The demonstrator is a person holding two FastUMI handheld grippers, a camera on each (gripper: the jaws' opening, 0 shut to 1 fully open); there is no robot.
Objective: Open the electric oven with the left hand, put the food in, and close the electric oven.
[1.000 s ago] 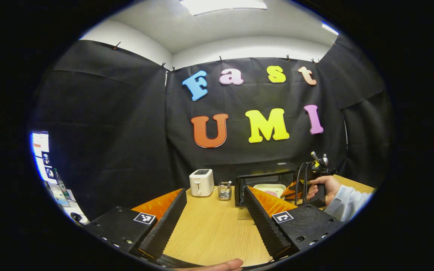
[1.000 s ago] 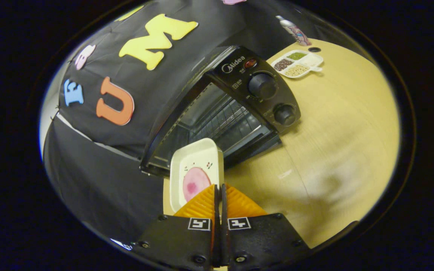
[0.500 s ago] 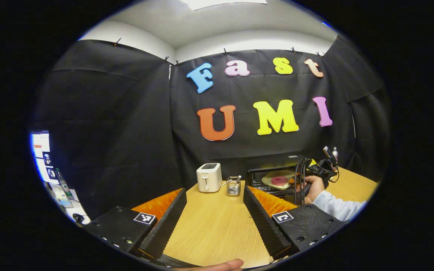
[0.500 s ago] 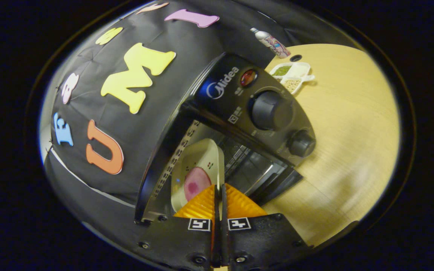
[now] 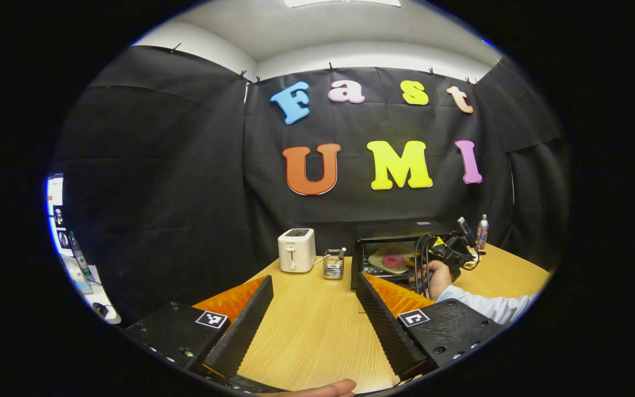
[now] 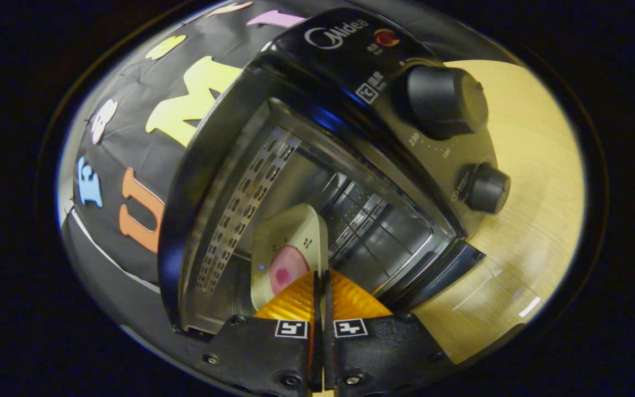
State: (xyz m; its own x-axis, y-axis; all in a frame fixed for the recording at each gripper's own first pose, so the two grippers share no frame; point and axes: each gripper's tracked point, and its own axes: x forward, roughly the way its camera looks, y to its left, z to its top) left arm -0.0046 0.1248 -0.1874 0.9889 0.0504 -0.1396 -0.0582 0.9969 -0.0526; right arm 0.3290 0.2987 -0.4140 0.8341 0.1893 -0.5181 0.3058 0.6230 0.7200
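The black electric oven stands with its door down, and the cavity and wire rack show. My right gripper is shut on the near edge of a cream tray carrying a pink slice of food. The tray is tilted and reaches inside the cavity. In the left gripper view the oven sits at the table's far right, with the tray in it and a hand holding the right gripper at its mouth. My left gripper hangs open over the table, well short of the oven.
A white toaster and a small wire holder stand left of the oven at the back of the wooden table. A bottle stands behind on the right. Two knobs are on the oven's front panel.
My right gripper has carried the tray forward from in front of the oven into its cavity. The left gripper has stayed open and drifted only slightly.
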